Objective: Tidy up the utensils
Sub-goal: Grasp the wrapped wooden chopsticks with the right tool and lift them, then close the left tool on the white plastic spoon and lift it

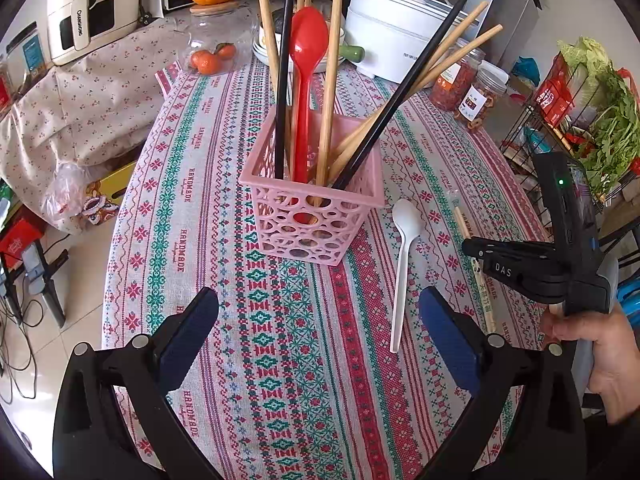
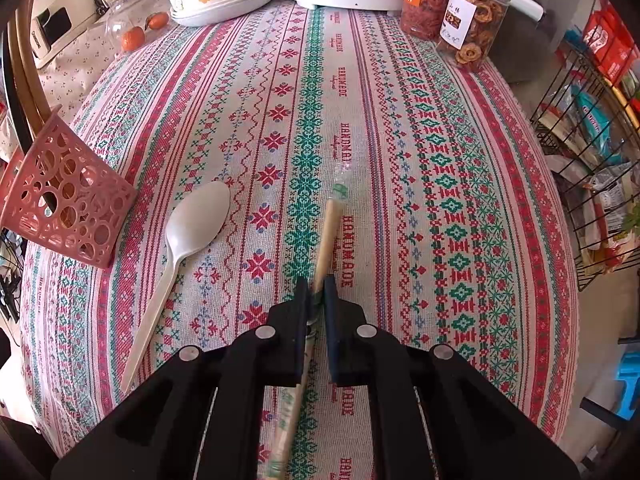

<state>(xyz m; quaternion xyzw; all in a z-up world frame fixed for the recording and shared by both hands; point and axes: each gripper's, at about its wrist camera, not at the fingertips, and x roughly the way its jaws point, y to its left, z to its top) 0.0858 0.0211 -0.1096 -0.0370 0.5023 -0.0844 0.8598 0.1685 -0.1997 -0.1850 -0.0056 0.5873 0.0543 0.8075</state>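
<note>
Right gripper is pinching the wrapped chopsticks at lower centre; left gripper is gaping empty; lifting level toward the pink basket seems wise.

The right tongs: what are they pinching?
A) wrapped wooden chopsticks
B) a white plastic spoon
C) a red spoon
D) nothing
A: the right tongs are shut on the wrapped wooden chopsticks, while the white plastic spoon lies untouched on the cloth.
</note>
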